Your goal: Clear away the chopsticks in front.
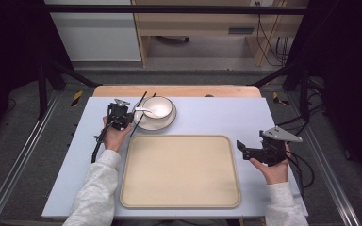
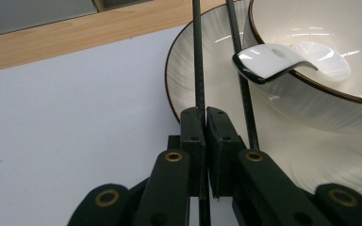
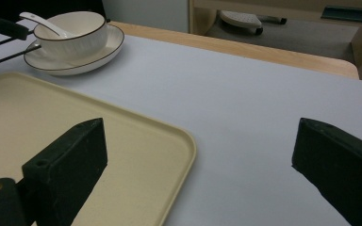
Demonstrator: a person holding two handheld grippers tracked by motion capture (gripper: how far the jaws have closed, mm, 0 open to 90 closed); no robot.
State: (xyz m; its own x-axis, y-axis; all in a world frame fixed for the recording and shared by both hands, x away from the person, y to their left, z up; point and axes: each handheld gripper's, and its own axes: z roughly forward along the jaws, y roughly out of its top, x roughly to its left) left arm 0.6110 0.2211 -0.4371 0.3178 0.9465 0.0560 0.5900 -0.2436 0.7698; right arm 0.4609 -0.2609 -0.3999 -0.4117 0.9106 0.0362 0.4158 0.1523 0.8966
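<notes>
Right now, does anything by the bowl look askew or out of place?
Only the chopsticks: the left gripper pinches one chopstick, while the other chopstick lies loose across the plate, splayed apart. Nothing looks spilled or damaged.

Beige tray [image 1: 179, 197], white brown-rimmed bowl [image 1: 158, 108], black chopsticks [image 2: 198, 61]

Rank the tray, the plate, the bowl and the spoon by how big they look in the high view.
1. Tray: by far the largest.
2. Plate: its rim shows all around the bowl.
3. Bowl: sits on the plate, narrower than it.
4. Spoon: smallest, resting in the bowl with its handle over the rim.
</notes>
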